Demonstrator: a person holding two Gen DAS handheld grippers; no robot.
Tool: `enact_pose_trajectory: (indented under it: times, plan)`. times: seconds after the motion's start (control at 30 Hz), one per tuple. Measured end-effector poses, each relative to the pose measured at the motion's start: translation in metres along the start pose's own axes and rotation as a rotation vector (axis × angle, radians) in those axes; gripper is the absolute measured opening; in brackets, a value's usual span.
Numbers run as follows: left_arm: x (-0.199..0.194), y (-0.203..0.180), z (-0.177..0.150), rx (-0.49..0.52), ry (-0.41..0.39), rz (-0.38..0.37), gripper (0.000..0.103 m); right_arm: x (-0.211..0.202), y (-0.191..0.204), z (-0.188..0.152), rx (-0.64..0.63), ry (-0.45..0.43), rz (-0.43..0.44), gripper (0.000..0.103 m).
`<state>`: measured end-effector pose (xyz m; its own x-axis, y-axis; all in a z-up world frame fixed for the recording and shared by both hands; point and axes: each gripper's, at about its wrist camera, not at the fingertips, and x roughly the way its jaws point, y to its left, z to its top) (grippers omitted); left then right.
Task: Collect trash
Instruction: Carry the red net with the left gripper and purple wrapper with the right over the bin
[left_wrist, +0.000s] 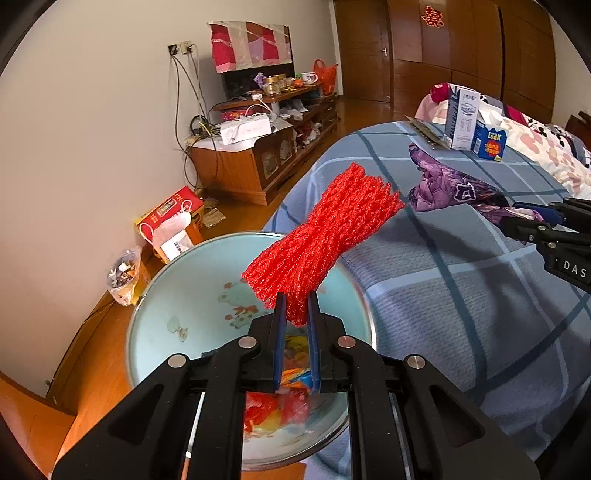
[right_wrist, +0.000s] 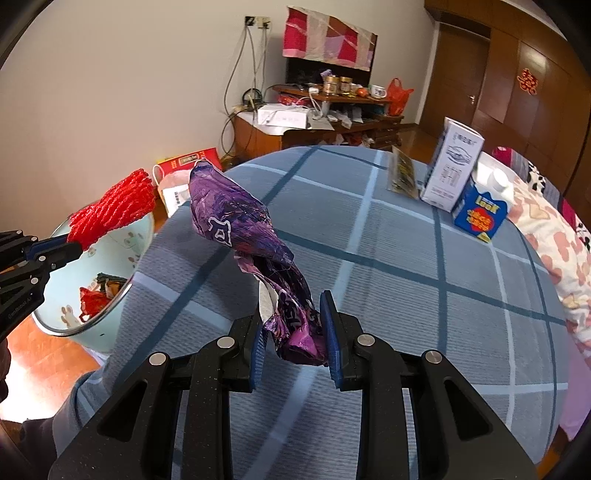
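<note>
Holding two pieces of trash at once: our left gripper (left_wrist: 295, 314) is clamped on the lower end of a red foam net sleeve (left_wrist: 325, 236), and our right gripper (right_wrist: 291, 332) is closed on a crumpled purple wrapper (right_wrist: 251, 236), pinched near its bottom so the rest stands up and away from the fingers.

Placement — the red sleeve hangs directly above the pale blue basin (left_wrist: 177, 295), which sits off the edge of the bed (left_wrist: 461, 295); we judge this is the drop position, with release not yet made. The purple wrapper is lifted clear of the checked bedcover, beside the basin rather than over it, probably waiting its turn.

Basin contents: red and orange-yellow wrappers lie at the bottom, partly hidden by the left gripper; a dark scrap shows in the right wrist view. Exact count cannot be told.

Remaining on the bed — a white carton (right_wrist: 452, 166), a blue carton (right_wrist: 480, 218), and a flat foil packet (right_wrist: 402, 173), all well apart from both grippers.
</note>
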<state>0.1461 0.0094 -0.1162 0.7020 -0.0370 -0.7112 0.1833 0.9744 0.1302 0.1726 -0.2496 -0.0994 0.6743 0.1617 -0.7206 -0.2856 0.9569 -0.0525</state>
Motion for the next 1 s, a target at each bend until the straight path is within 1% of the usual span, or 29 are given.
enact_pose_trajectory:
  times: [0.57, 1.0]
  plan:
    - [-0.018, 0.04, -0.025, -0.041, -0.002, 0.057, 0.01, 0.002, 0.048, 0.011, -0.087, -0.009, 0.044, 0.028]
    - [-0.024, 0.06, -0.034, -0.067, 0.003, 0.087, 0.01, 0.006, 0.078, 0.015, -0.153, -0.002, 0.062, 0.028]
